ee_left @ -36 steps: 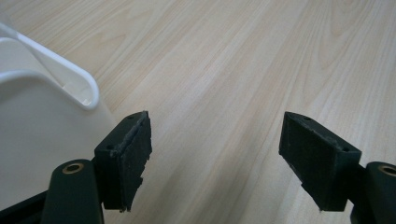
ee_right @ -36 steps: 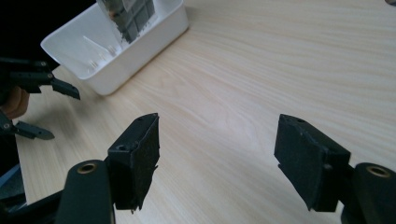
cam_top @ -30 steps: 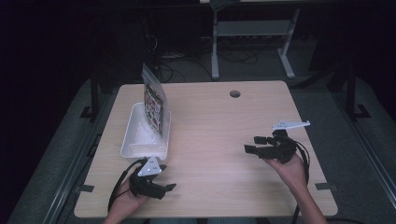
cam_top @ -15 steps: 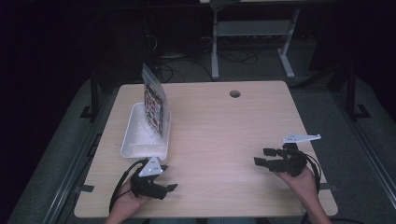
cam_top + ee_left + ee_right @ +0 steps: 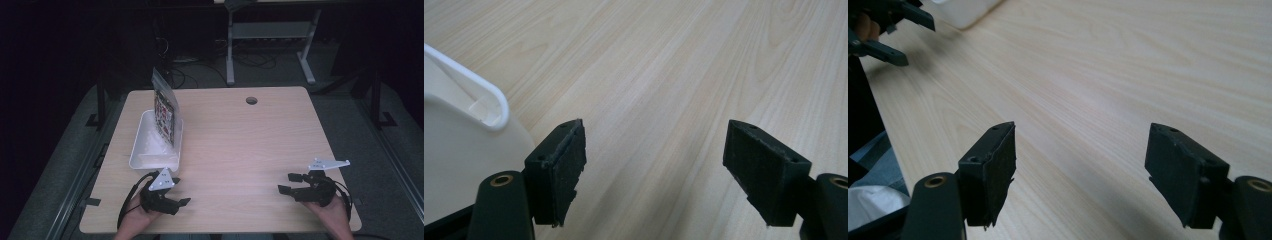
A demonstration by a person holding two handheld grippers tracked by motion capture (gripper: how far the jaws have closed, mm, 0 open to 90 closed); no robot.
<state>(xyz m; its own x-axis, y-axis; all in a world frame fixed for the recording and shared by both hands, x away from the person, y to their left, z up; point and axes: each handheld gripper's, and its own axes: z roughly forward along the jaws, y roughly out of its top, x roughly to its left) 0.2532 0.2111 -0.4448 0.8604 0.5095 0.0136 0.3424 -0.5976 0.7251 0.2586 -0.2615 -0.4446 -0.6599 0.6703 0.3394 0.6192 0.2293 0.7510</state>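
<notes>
**Right gripper drawn back to the lower right table edge**

Since a second ago the right gripper [image 5: 291, 183] has moved from mid-right down to the lower right; the left gripper [image 5: 181, 201] stays at lower left. Both have jaws apart, holding nothing. The white rectangular plastic tray [image 5: 145, 160], a printed clear bag [image 5: 165, 114] standing in it, sits just above the left gripper on the pale wooden table [image 5: 240, 145].

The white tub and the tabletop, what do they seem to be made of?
The white tub looks like smooth, slightly glossy plastic: it has a rounded, moulded rim and an even white colour. The tabletop shows pale wood grain with a matte finish; whether solid wood or a printed laminate can't be told, though the even surface suggests laminate.
</notes>
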